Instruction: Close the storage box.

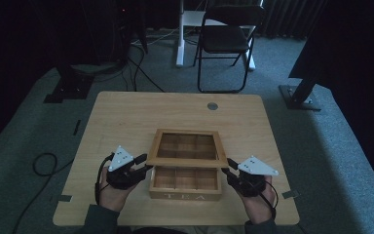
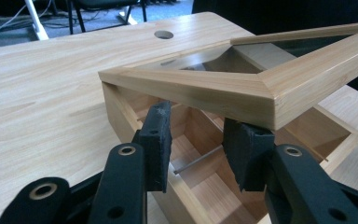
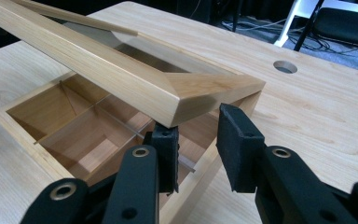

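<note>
Both jaw pairs parted, gripping nothing: left hand-held gripper (image 1: 137,168) and right hand-held gripper (image 1: 230,169) sit under the lid's (image 1: 187,146) front corners. Box (image 1: 185,184) sits near the desk's (image 1: 126,112) front edge, lid half-raised. Likely lifting: push both corners evenly or it twists at the hinge.

Worktop (image 1: 126,117): light wood, rectangular with rounded corners, grain running left to right, standing on grey carpeted floor (image 1: 331,161). One round cable hole (image 1: 212,106) sits near the far edge, slightly right of centre. Resting directly on the worktop is a wooden tea box (image 1: 185,187), placed near the front edge and roughly central, the letters TEA on its near wall. Its interior is divided into compartments. The box's framed, glazed lid (image 1: 187,147) is raised at the near side, tilted upward. Remaining surface is bare wood.
</note>
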{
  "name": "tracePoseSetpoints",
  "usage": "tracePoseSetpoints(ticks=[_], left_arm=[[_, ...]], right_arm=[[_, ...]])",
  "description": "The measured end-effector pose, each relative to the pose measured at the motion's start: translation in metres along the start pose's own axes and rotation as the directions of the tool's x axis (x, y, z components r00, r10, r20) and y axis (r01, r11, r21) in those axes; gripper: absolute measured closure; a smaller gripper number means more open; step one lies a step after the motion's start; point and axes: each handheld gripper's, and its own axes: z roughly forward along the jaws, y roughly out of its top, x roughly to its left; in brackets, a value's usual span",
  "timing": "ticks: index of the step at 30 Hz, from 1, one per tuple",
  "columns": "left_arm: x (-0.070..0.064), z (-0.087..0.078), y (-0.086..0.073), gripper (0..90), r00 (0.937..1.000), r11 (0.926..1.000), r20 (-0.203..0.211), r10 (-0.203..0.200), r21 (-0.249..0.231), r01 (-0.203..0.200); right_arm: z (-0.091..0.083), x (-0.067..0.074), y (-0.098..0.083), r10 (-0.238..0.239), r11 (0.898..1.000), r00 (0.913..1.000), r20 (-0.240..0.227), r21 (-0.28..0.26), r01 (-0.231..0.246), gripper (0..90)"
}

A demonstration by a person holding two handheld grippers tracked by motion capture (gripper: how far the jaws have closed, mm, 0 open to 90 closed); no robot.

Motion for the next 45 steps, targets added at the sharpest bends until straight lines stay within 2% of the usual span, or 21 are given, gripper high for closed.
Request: tracePoseSetpoints(ticks=[7,19,45], left_arm=[[-0.001,-0.001,-0.004,58.7,0.9999,1.0,0.009,-0.006,0.002,0.006],[-0.008,-0.001,-0.011,56.3,0.9996,0.9999,0.027,0.007,0.009,-0.007],[-0.011,-0.004,-0.023,53.3,0.9996,0.9997,0.028,0.01,0.022,-0.01]], right_arm=[[0.0,0.001,-0.003,0.002,1.0,1.0,-0.003,0.007,-0.002,68.5],[0.001,0.002,-0.01,0.003,1.0,0.9999,-0.01,0.016,-0.003,68.5],[0.005,0.003,-0.022,0.021,0.999,0.9997,-0.012,0.05,-0.02,68.4]])
